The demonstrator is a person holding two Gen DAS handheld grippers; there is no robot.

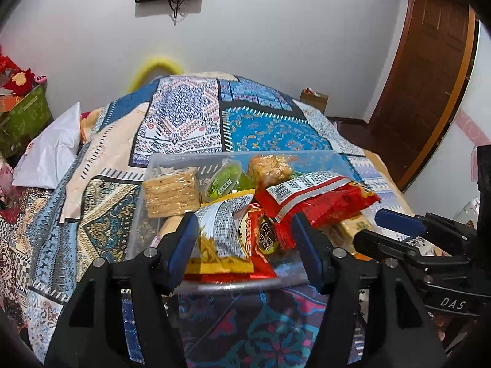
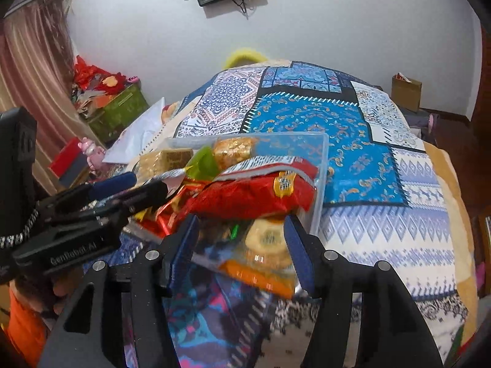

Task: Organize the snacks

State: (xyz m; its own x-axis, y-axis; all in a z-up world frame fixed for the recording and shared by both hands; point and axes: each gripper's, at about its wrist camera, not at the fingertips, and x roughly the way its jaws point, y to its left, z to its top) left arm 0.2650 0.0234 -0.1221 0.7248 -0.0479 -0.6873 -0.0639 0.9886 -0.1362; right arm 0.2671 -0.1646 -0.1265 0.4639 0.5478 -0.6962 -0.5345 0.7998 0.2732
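**Snack bin piled high on a patchwork bedspread**

Seen from the left wrist, left to right: a white plastic bag [image 1: 49, 153] lies at the left edge of the patterned bedspread [image 1: 184, 116]; the clear plastic bin [image 1: 144, 230] sits at centre frame, a pack of crackers [image 1: 170, 193] at its left end, a green jelly cup [image 1: 225, 181] beside that, a yellow packet of snack sticks [image 1: 219, 245] in front, and a big red snack bag [image 1: 319, 202] heaped across its right half; the left gripper [image 1: 245, 248] hangs over the bin's near rim with jaws parted and nothing pressed between the pads; a brown wooden door [image 1: 429, 86] fills the upper right.

From the right wrist, the left gripper [image 2: 135, 187] enters at centre left, above the snacks; the right gripper [image 2: 242, 251] stands at lower centre, jaws released, an orange-edged pack of round biscuits [image 2: 267, 245] lying between them but not clamped; a cardboard box [image 2: 405, 90] stands at upper right.
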